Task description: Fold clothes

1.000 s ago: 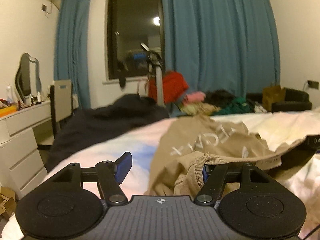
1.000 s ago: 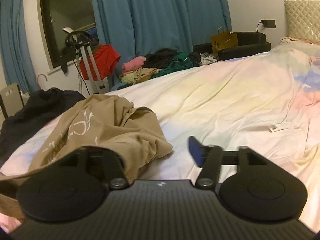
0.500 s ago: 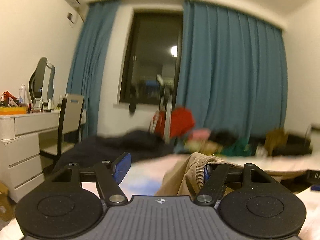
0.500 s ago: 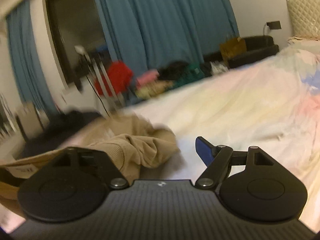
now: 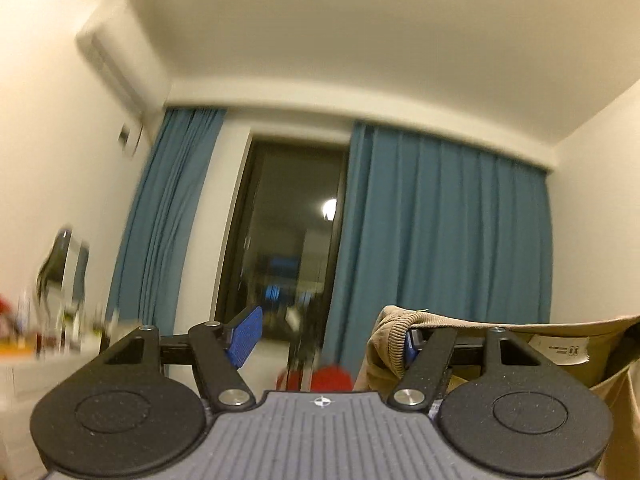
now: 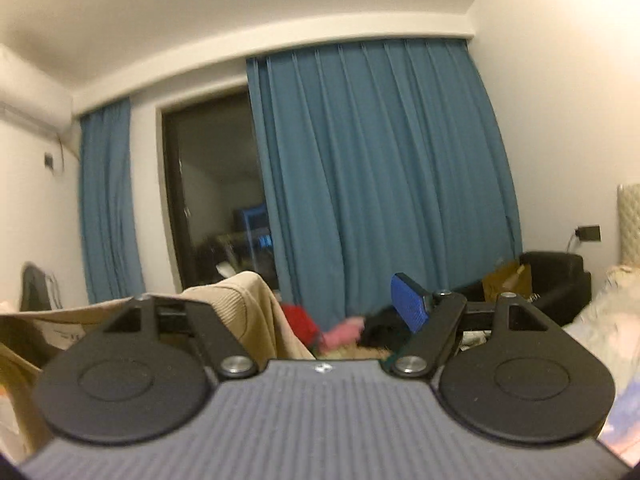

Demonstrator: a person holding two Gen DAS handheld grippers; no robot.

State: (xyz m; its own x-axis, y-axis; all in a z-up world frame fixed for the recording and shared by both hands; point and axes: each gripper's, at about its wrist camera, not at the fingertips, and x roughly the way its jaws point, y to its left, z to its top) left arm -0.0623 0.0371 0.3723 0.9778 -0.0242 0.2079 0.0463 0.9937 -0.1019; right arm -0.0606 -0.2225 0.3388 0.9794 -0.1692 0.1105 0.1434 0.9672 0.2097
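A tan sweatshirt hangs in the air between my two grippers. In the left wrist view its ribbed hem [image 5: 394, 338] is draped over my right finger, and a white care label [image 5: 560, 350] shows on the stretched cloth. My left gripper [image 5: 326, 336] has its jaws wide apart, hooking the hem. In the right wrist view the tan cloth [image 6: 244, 300] is draped over the left finger of my right gripper [image 6: 324, 308], whose jaws also stand wide apart. Both grippers are raised and tilted up towards the curtains.
Blue curtains [image 6: 380, 180] and a dark window [image 5: 288, 240] fill the far wall. A clothes pile with red [image 6: 298, 318] and pink [image 6: 346, 330] items lies below. A black armchair [image 6: 556, 284] and bed edge [image 6: 600, 320] are at right. A dresser mirror [image 5: 64, 264] is at left.
Both grippers rose and tilted upward, lifting the tan sweatshirt off the bed. The bed has dropped out of the left view; ceiling now fills the top of both views.
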